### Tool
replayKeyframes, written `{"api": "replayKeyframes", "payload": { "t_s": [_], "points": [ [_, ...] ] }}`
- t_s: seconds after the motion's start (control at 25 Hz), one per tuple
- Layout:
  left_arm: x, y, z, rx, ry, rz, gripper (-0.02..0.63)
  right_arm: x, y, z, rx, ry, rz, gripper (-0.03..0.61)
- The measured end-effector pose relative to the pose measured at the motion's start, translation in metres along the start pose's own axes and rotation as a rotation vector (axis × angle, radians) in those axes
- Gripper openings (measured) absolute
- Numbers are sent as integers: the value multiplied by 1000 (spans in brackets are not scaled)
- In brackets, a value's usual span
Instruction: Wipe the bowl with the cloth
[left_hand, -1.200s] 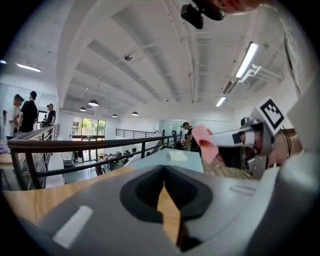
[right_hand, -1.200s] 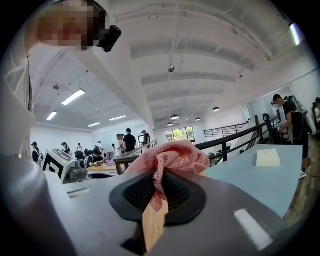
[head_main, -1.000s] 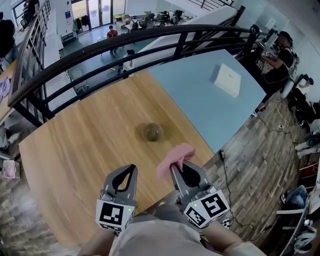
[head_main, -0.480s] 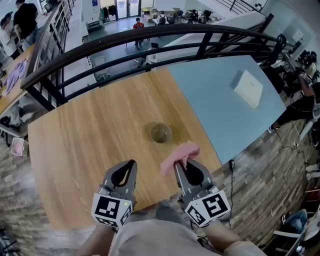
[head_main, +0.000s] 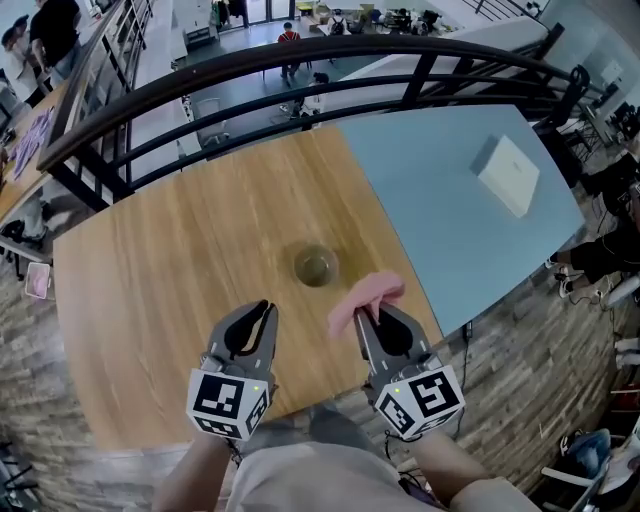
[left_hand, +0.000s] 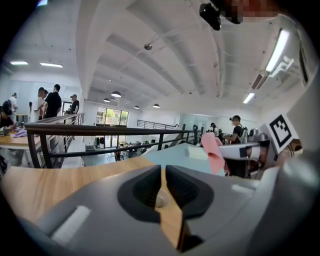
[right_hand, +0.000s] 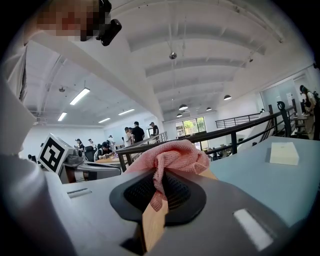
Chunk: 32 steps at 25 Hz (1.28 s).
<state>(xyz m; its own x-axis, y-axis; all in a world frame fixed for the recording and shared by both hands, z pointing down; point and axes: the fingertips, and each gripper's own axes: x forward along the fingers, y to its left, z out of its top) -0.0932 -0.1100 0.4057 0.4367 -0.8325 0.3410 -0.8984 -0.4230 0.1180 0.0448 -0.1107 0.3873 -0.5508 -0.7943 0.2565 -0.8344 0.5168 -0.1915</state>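
On the wooden table (head_main: 170, 260) sits the bowl (head_main: 316, 266). The right gripper (head_main: 362, 318) clamps the pink cloth (head_main: 366, 296) (bunched up). The left gripper (head_main: 265, 308), empty, has just been opening its jaws a crack.

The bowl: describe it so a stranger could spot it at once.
Start at the wooden tabletop beside the black railing. Near its middle, just beyond the pink cloth, stands the bowl. It is small, round and olive-dark, the only thing resting on the wood.
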Motion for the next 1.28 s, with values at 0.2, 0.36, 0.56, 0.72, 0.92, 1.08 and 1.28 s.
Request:
{"api": "replayKeyframes", "payload": {
  "t_s": [0.2, 0.36, 0.56, 0.72, 0.92, 1.08, 1.28],
  "points": [
    [46, 8, -6, -18, 32, -28, 61, 33, -26, -13, -8, 30, -9, 35],
    [90, 14, -30, -49, 105, -60, 71, 59, -45, -29, 12, 59, -12, 36],
    [131, 34, -54, -61, 163, -56, 149, 94, -63, -56, 23, 98, -24, 35],
    [161, 49, -84, -122, 231, -69, 149, 118, -75, -79, 27, 132, -34, 36],
    [196, 58, -133, -201, 321, -80, 147, 143, -88, -107, 40, 163, -42, 35],
    [219, 61, -163, -240, 385, -88, 146, 160, -94, -132, 46, 192, -41, 36],
    [241, 70, -195, -290, 449, -70, 146, 171, -99, -159, 72, 229, -44, 37]
  ]
}}
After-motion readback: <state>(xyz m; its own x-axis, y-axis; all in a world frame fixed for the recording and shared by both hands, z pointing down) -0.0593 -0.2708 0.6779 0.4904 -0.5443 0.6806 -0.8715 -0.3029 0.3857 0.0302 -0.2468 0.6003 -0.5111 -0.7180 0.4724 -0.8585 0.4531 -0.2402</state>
